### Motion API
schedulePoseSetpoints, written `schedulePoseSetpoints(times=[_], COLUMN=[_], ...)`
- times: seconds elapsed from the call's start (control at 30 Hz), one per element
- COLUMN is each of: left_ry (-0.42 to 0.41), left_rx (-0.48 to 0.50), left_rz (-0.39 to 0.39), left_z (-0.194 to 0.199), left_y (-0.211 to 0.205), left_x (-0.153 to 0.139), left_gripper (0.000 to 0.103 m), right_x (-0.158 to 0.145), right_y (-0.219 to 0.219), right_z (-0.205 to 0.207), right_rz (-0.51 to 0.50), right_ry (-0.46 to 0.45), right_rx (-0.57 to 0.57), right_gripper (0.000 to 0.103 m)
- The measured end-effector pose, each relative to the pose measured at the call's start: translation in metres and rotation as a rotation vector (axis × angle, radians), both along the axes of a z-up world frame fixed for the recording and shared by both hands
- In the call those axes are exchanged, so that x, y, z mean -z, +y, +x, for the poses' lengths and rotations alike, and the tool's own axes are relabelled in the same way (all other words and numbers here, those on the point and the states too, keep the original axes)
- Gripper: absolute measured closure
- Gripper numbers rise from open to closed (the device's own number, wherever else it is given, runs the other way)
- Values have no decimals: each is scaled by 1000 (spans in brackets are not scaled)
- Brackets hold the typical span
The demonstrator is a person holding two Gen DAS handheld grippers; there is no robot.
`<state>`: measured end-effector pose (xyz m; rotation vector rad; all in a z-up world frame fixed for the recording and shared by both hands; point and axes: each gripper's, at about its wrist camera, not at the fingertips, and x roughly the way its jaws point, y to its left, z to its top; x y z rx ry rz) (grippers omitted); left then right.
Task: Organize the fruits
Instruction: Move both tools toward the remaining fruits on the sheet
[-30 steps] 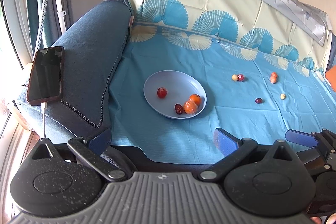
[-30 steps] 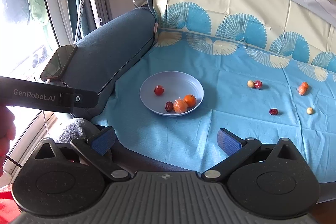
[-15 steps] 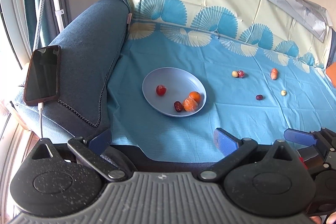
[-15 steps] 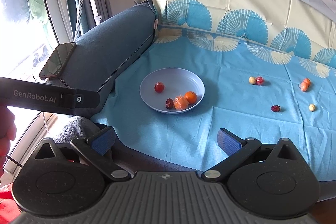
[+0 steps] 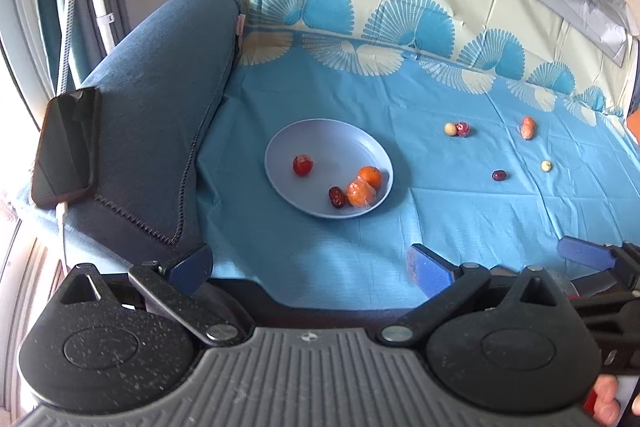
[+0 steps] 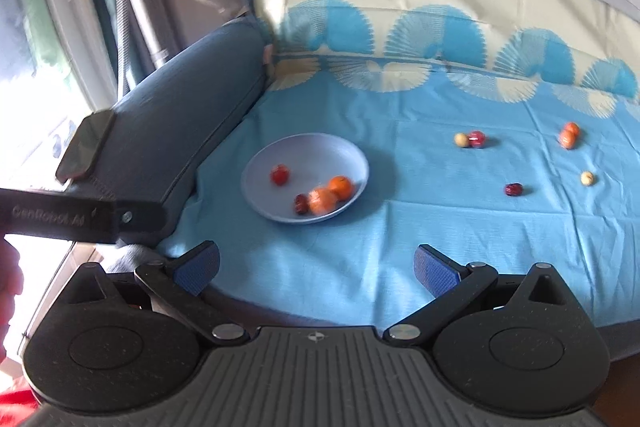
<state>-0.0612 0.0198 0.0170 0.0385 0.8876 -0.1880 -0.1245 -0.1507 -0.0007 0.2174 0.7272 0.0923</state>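
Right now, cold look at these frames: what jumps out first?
The pale blue plate on the blue cloth, left of centre, holding four small red and orange fruits. To its right, loose fruits lie scattered on the cloth. A dark phone rests on the sofa armrest at far left.

Both wrist cameras sat low at the near edge of the sofa, each looking forward past its own jaws, well back from the fruit. Both views shared the plate (image 5: 280, 143) (image 6: 260, 167) and blue cloth (image 5: 440, 219) (image 6: 420, 219); the right view was blurred.
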Motion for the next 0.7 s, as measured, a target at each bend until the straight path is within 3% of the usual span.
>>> schedulePoseSetpoints(times=[0.2, 0.4, 0.57, 0.7], left_ry=[3, -13, -29, 10], left_rx=[47, 165, 295, 394], left_rz=[2, 46, 69, 90], left_z=[36, 100, 166, 224], left_y=[-43, -128, -210, -270], left_x=[0, 15, 52, 103], left_gripper=[0, 0, 0, 0], right_x=[7, 20, 42, 73], right_y=[-60, -147, -220, -276], right_z=[13, 38, 81, 137], right_rz=[15, 12, -18, -26], right_ry=[-23, -31, -36, -16], right_rx=[178, 370, 488, 556], right_gripper=[1, 1, 1, 1])
